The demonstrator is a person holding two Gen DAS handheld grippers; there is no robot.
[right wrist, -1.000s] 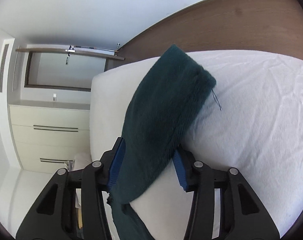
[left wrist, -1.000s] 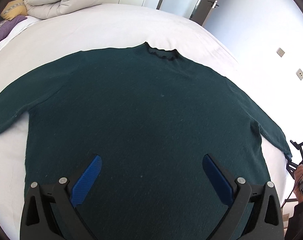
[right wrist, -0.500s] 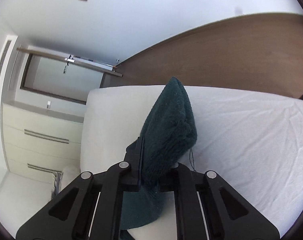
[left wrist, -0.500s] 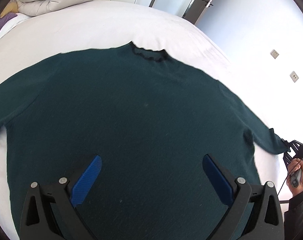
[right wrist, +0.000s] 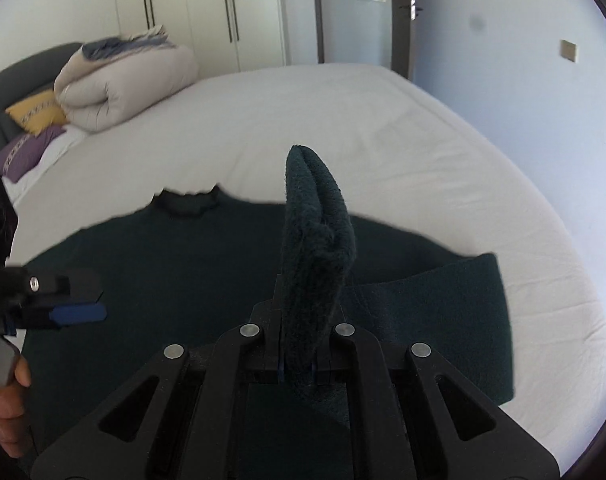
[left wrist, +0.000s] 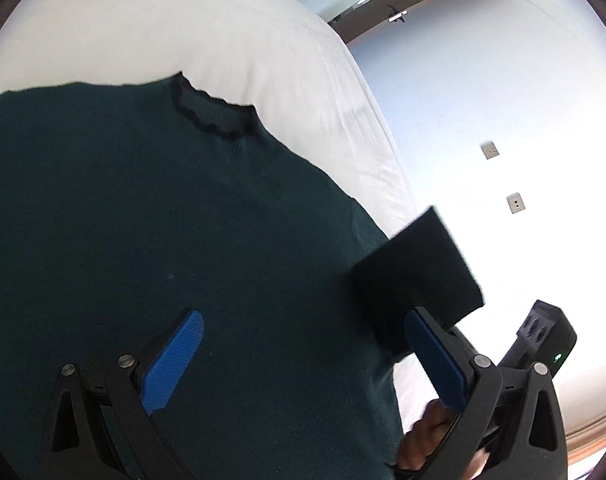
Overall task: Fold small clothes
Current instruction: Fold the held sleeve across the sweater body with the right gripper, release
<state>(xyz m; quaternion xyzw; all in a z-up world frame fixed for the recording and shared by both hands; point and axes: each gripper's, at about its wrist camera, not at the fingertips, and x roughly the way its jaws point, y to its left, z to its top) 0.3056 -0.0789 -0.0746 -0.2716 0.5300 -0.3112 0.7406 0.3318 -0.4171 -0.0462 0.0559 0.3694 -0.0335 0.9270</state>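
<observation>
Right tongs (right wrist: 297, 364) pinching sweater sleeve (right wrist: 317, 248), left tongs (left wrist: 303, 364) spread wide

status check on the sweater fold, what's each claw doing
Right claw shut on sleeve cuff, lifted over sweater. Left claw open, above sweater body. Nothing blocking the fold.

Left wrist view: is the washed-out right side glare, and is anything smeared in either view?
Left wrist: the wall is overexposed, and the lifted sleeve is soft with motion blur. Right wrist: the sweater shoulder edge smears; the cuff in the right gripper stays sharp.
</observation>
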